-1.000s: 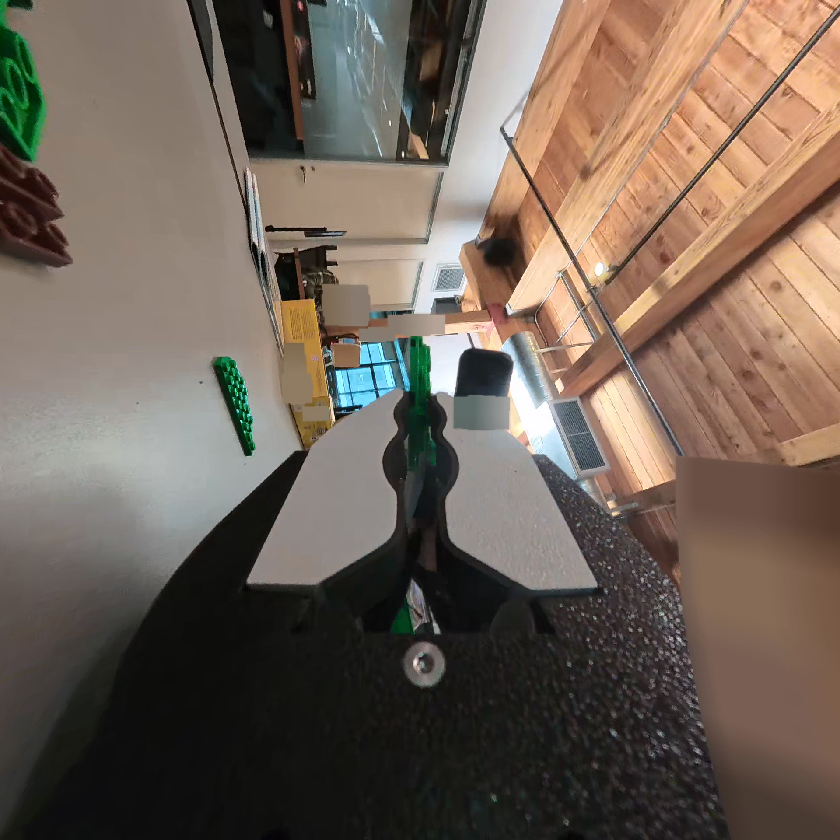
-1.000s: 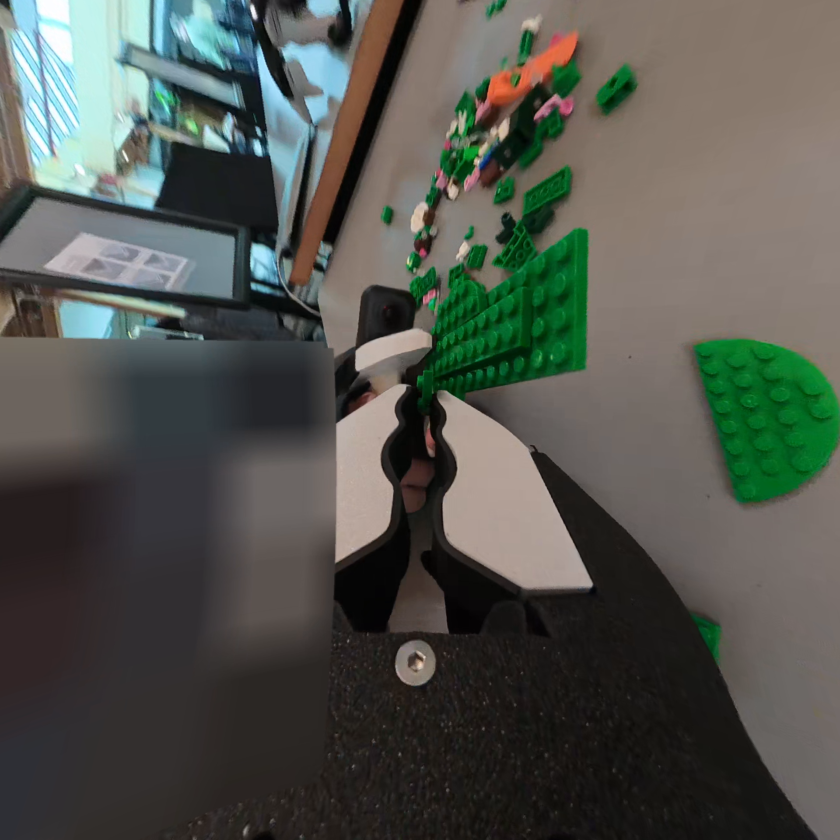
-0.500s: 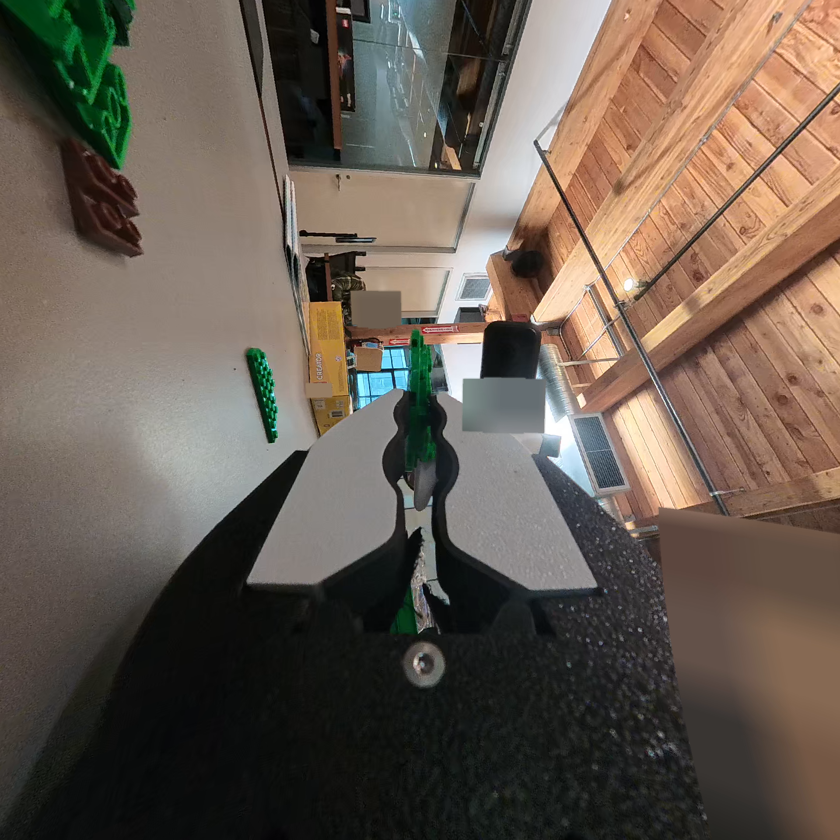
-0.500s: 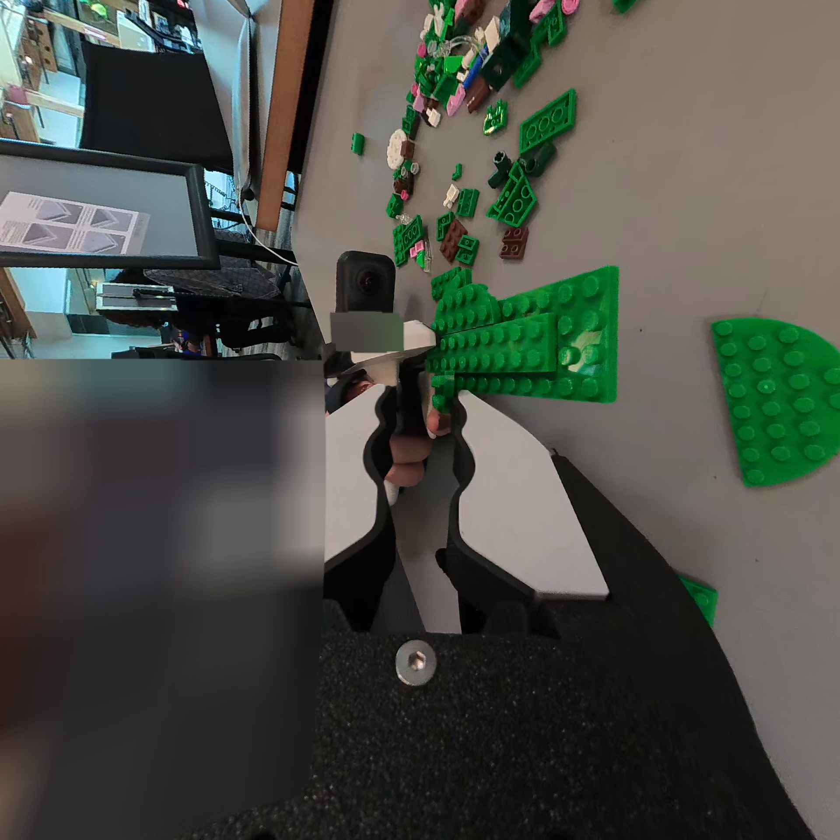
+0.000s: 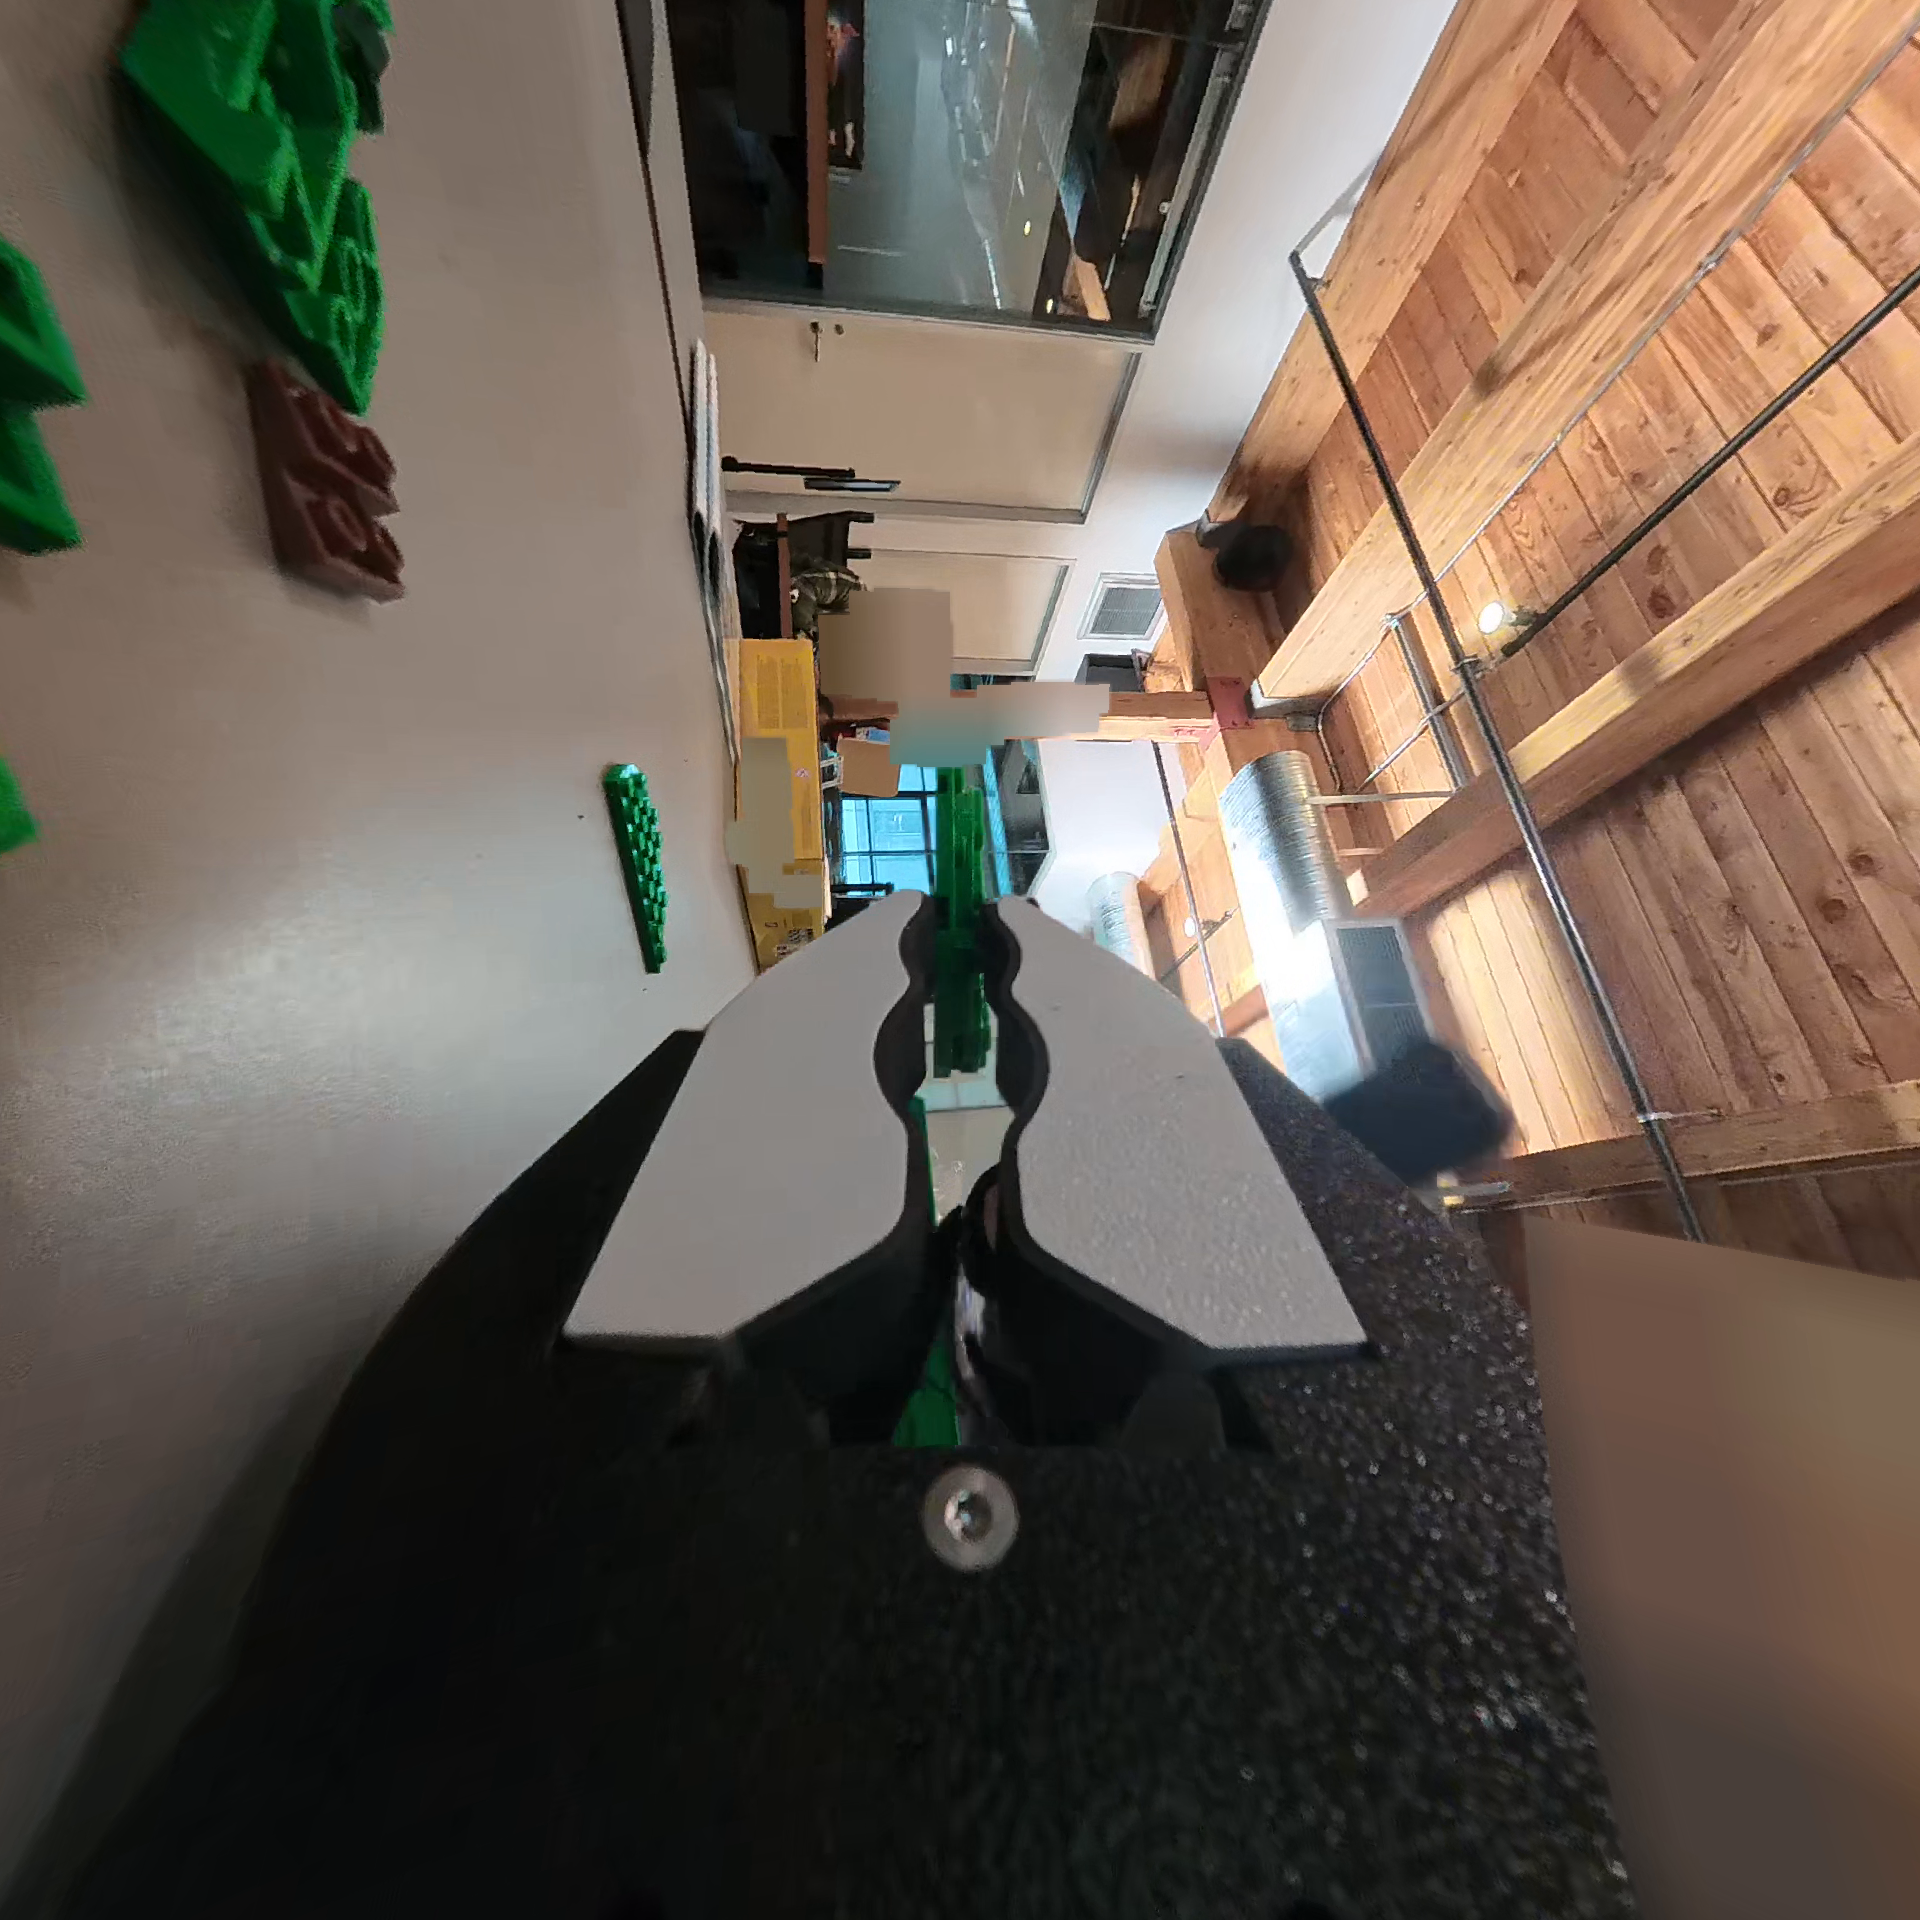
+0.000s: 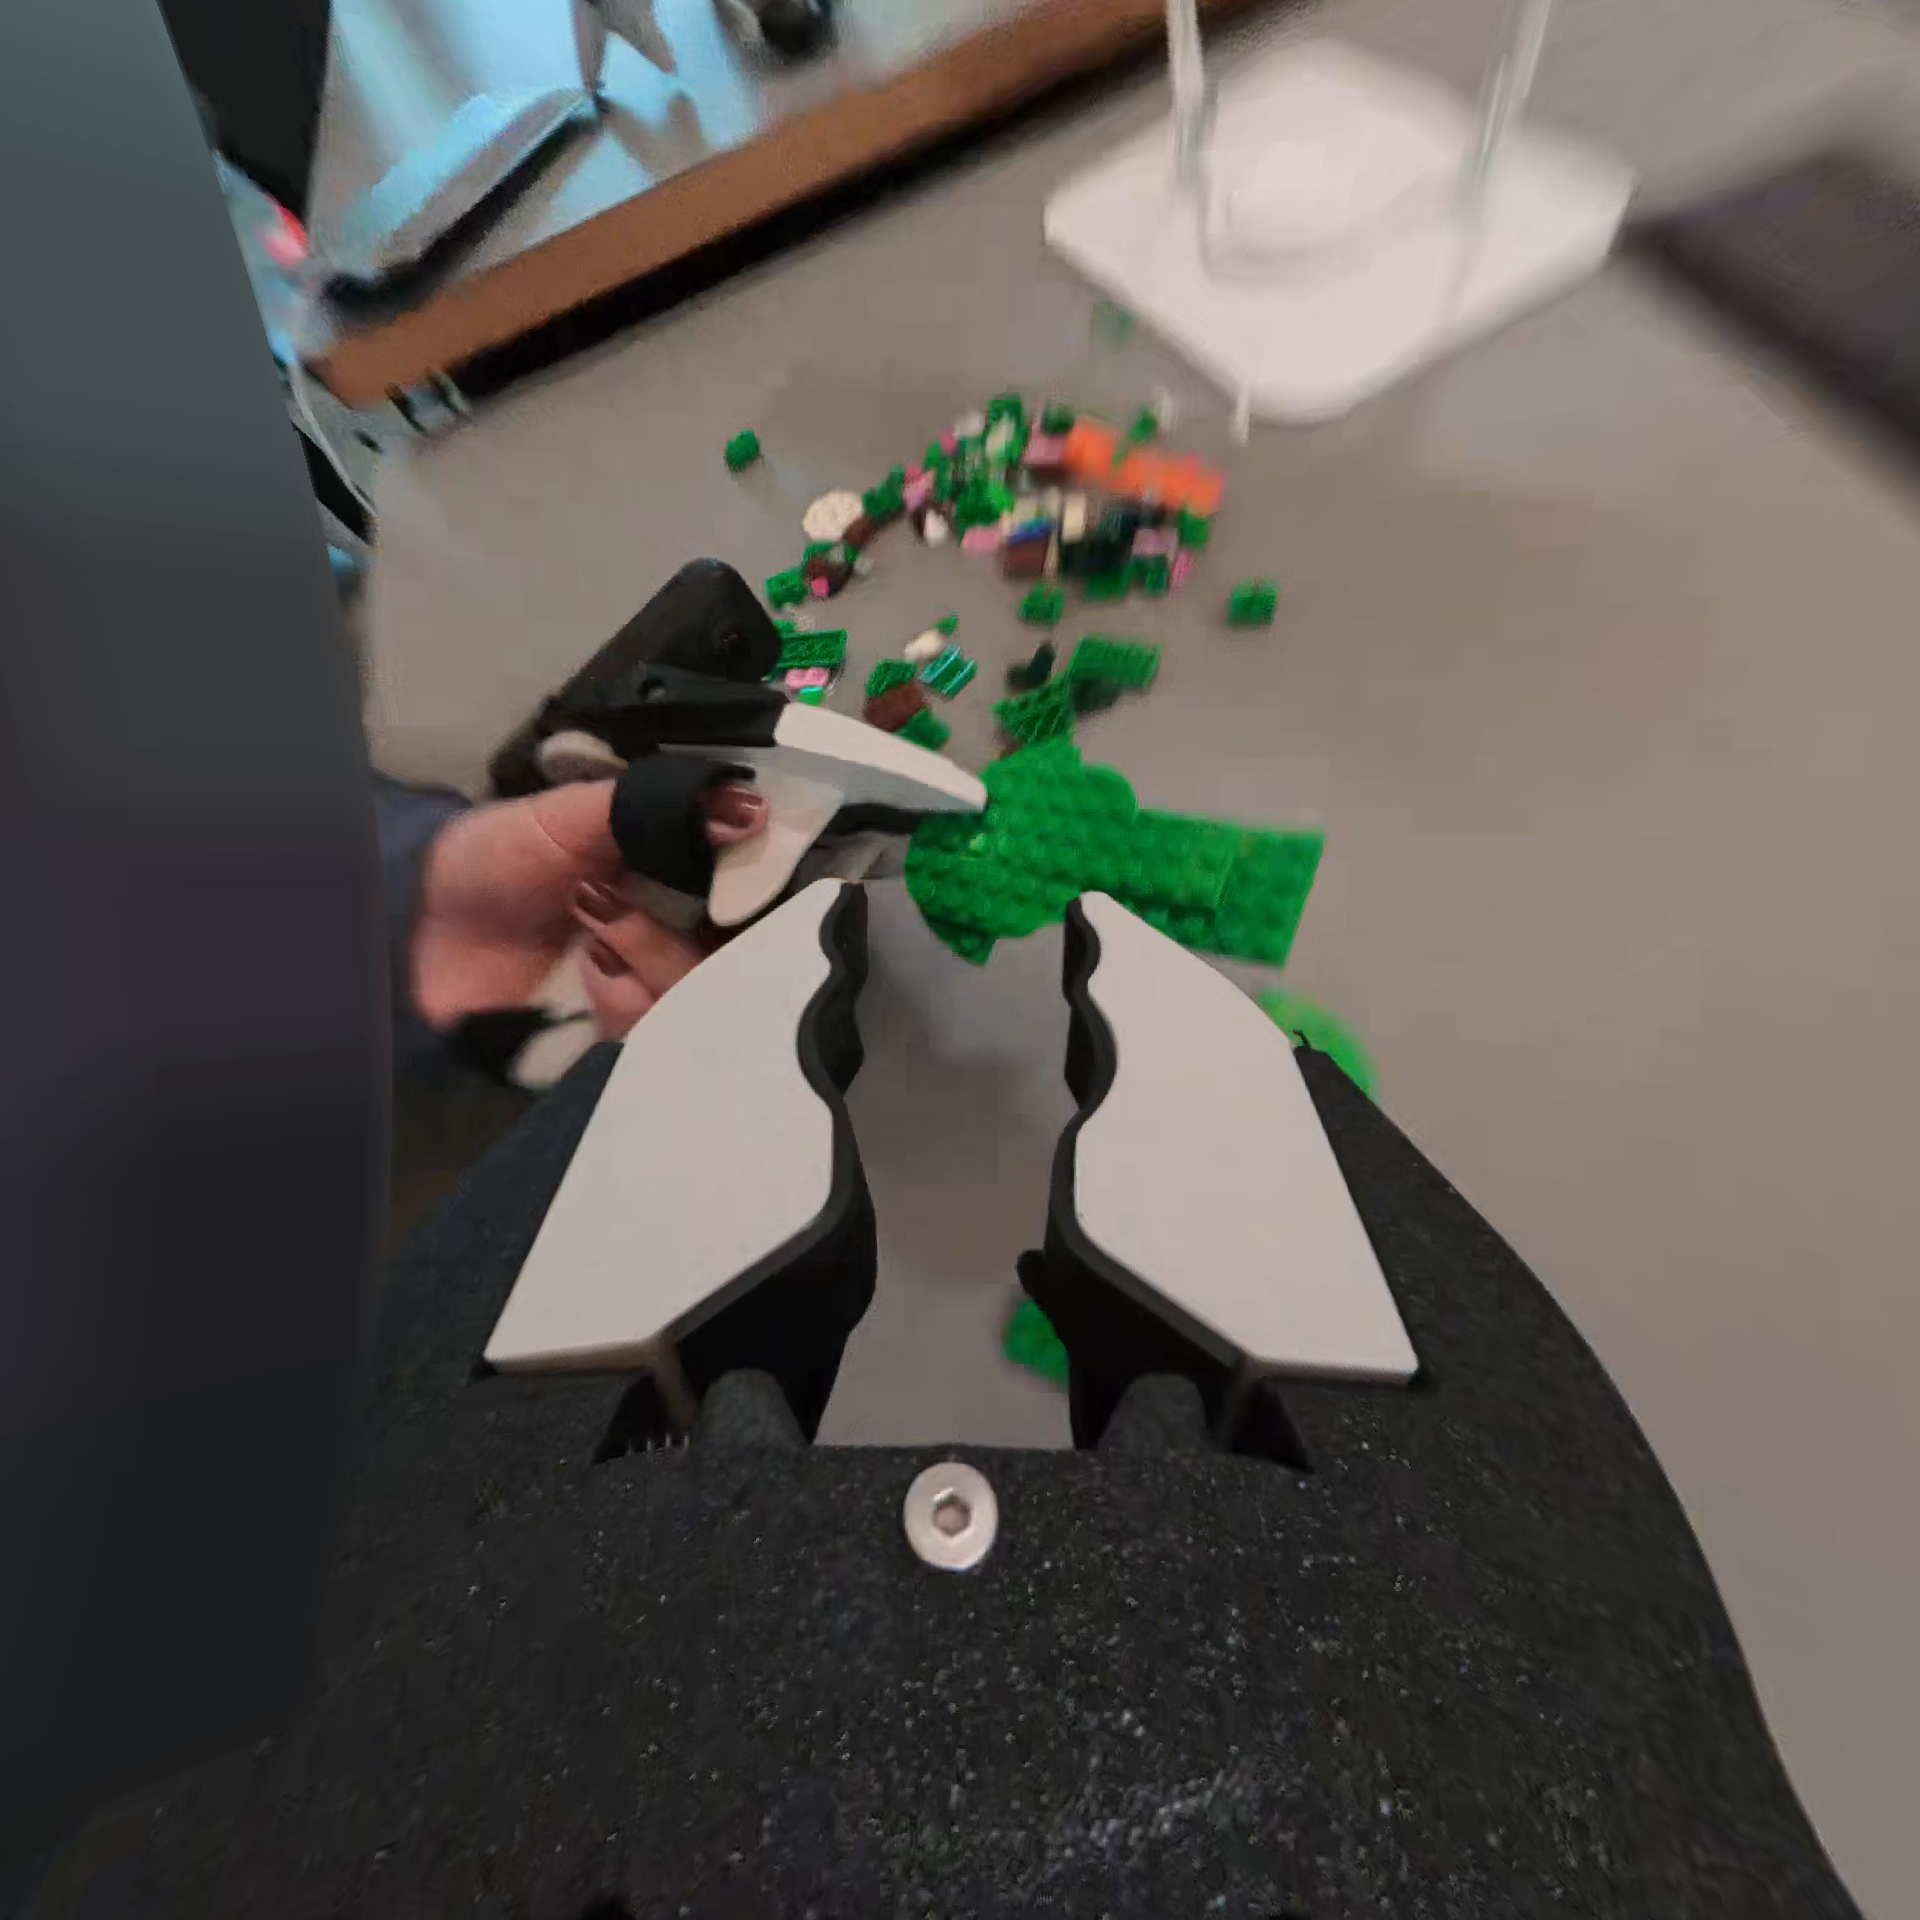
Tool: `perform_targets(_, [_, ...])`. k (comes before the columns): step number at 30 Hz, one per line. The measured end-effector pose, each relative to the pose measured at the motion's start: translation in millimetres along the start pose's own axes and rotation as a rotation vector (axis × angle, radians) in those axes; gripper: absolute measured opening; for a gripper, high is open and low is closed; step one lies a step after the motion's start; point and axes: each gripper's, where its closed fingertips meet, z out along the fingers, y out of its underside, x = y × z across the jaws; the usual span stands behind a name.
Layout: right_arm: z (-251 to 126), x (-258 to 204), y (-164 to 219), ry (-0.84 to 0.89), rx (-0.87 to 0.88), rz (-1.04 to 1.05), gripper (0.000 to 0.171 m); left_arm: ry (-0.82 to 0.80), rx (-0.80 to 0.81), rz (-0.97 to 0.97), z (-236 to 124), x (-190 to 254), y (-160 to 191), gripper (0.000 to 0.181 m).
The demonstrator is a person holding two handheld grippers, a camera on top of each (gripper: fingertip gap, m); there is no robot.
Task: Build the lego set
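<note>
My left gripper (image 5: pixel 961 914) is shut on a green plate assembly (image 5: pixel 958 966), seen edge-on between its jaws. In the right wrist view the same assembly (image 6: pixel 1091 852) is a wide green studded plate held above the grey table by the left gripper (image 6: pixel 935 821), with a hand around the grip. My right gripper (image 6: pixel 961 909) is open and empty, just short of the assembly's near edge. A heap of loose bricks (image 6: pixel 1039 520), mostly green with pink, white and orange, lies farther back.
A flat green plate (image 5: pixel 639 862) and a brown plate (image 5: pixel 327 483) lie on the table beside larger green pieces (image 5: pixel 281 177). A white stand base (image 6: pixel 1330 229) sits behind the heap. Small green pieces (image 6: pixel 1320 1039) lie near my right fingers.
My right gripper has let go of the green assembly, opened wide and swung back away from it. The left gripper still holds the assembly, now alone.
</note>
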Motion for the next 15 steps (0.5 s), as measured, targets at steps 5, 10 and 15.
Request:
perform_targets(5, [10,-25,13,0.439,-0.003,-0.934,0.033,-0.031,-0.053,-0.009,-4,-5,5,0.007])
perform_targets(10, [35,-20,37,0.686,-0.188,-1.432,0.038,-0.049,-0.094,-0.043,-7,-11,12,0.007])
perform_targets(15, [42,-8,46,0.753,-0.236,-1.549,0.038,-0.054,-0.144,-0.077,-8,-12,20,0.007])
